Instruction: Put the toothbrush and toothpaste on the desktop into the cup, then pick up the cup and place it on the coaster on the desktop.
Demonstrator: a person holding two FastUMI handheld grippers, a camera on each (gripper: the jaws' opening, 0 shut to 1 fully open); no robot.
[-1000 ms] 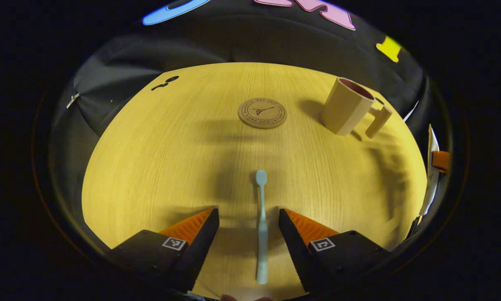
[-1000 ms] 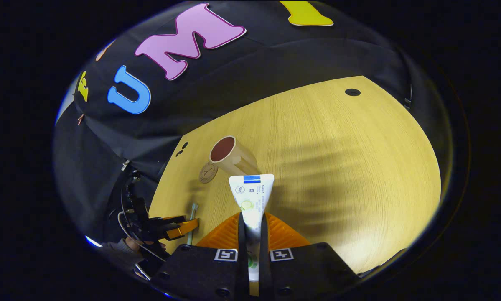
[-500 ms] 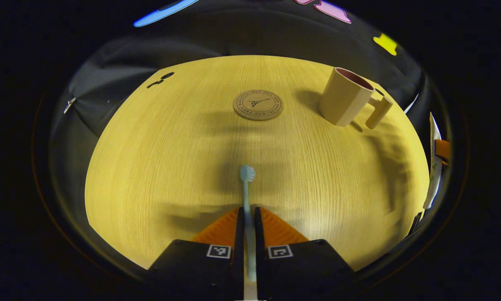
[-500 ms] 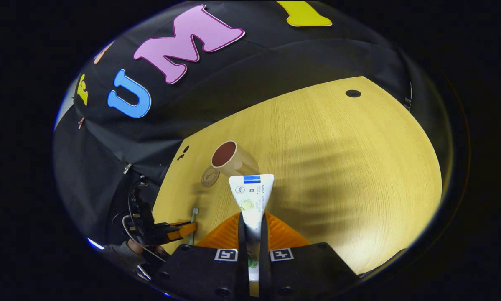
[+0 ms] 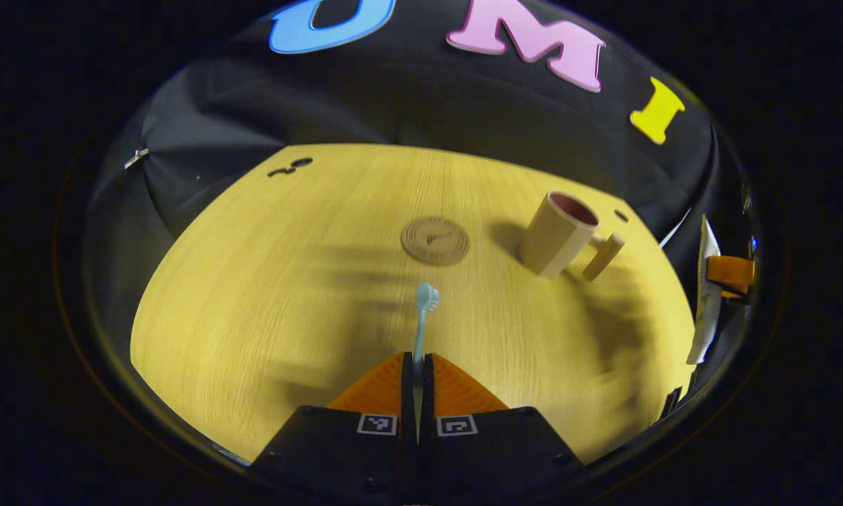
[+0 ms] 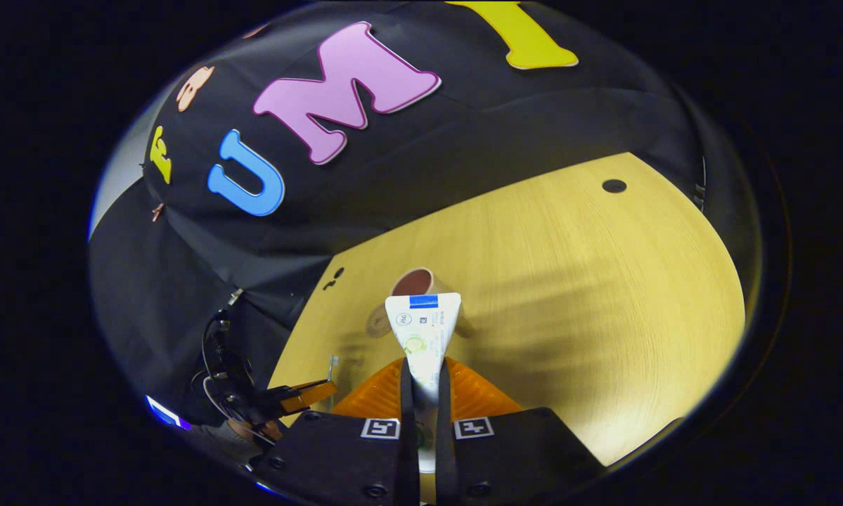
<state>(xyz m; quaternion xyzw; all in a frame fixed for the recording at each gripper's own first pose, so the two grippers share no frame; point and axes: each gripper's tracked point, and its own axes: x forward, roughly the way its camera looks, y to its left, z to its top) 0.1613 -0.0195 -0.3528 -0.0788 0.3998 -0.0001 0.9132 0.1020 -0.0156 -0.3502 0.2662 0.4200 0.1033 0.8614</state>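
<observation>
Matt wood-grain desktop [image 5: 266,281]; coaster [image 5: 435,240] perhaps cork; smooth matt cup [image 5: 556,233]; glossy toothpaste [image 6: 422,337].

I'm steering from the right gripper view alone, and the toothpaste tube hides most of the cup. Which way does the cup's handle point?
Observer: In the left gripper view the cup has its handle on the side away from the coaster.
Operator: Does the cup touch the coaster?
Observer: No, bare desktop shows between them.
Operator: Has the left gripper got the toothbrush?
Observer: Yes, the left gripper is shut on the toothbrush, bristle head pointing forward, off the desktop.
</observation>
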